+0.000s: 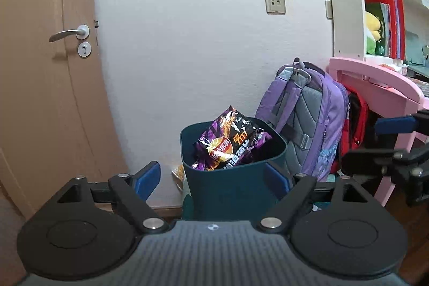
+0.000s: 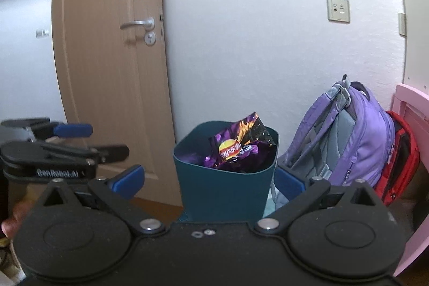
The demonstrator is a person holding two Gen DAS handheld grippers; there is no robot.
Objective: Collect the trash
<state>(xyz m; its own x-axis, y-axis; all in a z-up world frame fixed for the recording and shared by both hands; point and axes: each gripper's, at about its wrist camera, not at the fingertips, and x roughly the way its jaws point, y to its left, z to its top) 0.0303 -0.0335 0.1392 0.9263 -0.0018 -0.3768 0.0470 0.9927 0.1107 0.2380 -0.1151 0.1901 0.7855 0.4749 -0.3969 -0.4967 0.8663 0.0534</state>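
**Chip bag in the bin, both grippers spread wide**

A dark teal trash bin point(image 1: 236, 178) stands on the floor against the white wall point(image 1: 201, 44), and a crumpled purple-and-black chip bag point(image 1: 230, 146) sits inside it, its top corner poking up above the rim. A scrap of yellowish wrapper point(image 1: 178, 173) lies on the floor just beside the bin's left side (too small to make out clearly).

The left gripper point(image 1: 218, 176) faces the bin with its blue-padded jaws spread wide apart; nothing is clamped between them, and the bin shows in the gap beyond. The right gripper point(image 2: 209, 178) stands likewise released, jaws apart, holding nothing, with the bin framed between its blue pads. Each gripper appears at the edge of the other's view, side by side.

A lilac backpack point(image 1: 308, 119) leans against the wall just right of the bin, with a red bag point(image 1: 354, 125) tucked behind it against a pink desk point(image 1: 380, 79). A tan door point(image 1: 48, 71) with a metal handle stands to the left.
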